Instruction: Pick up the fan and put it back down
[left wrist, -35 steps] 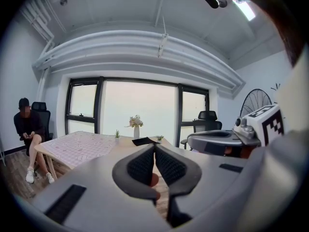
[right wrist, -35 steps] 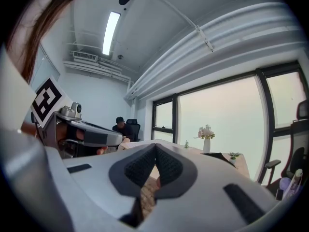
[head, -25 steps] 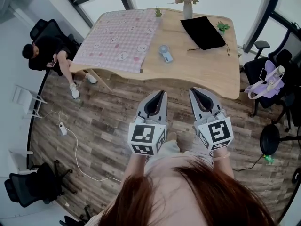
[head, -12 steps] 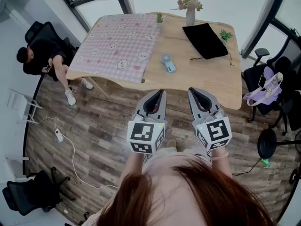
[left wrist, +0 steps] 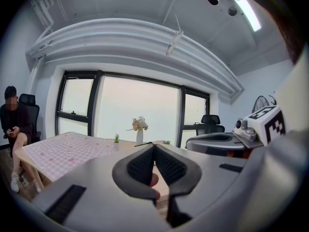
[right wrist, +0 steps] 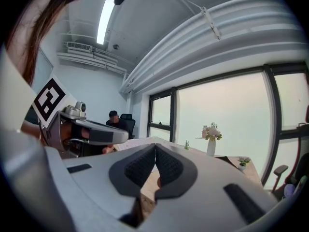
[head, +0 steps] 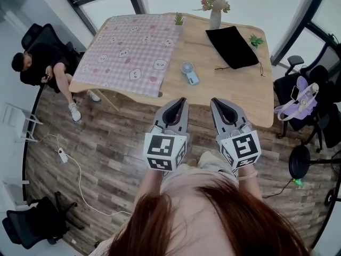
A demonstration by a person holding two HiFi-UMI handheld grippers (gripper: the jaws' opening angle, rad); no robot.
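Fingers (left wrist: 142, 166) closed (both pairs); fan (head: 188, 72) untouched.

Bare wood of table (head: 229, 92) open from near edge up to fan (head: 189, 73). Checked cloth (head: 125, 52) flat, just left of fan. Black pouch (head: 231, 47) back right, well apart. Vase (head: 215, 16) at far edge. Chairs (head: 303, 97) crowd right side. Seated person (head: 40, 68) by left corner.

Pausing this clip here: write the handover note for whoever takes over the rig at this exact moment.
Left gripper: shut, empty. Right gripper: shut, empty. Both held side by side, short of the fan.
Fan lies on the table's bare wood, beside the checked cloth, untouched.
Done: nothing yet. Left: reach, open, grip the fan, lift, set it back down.
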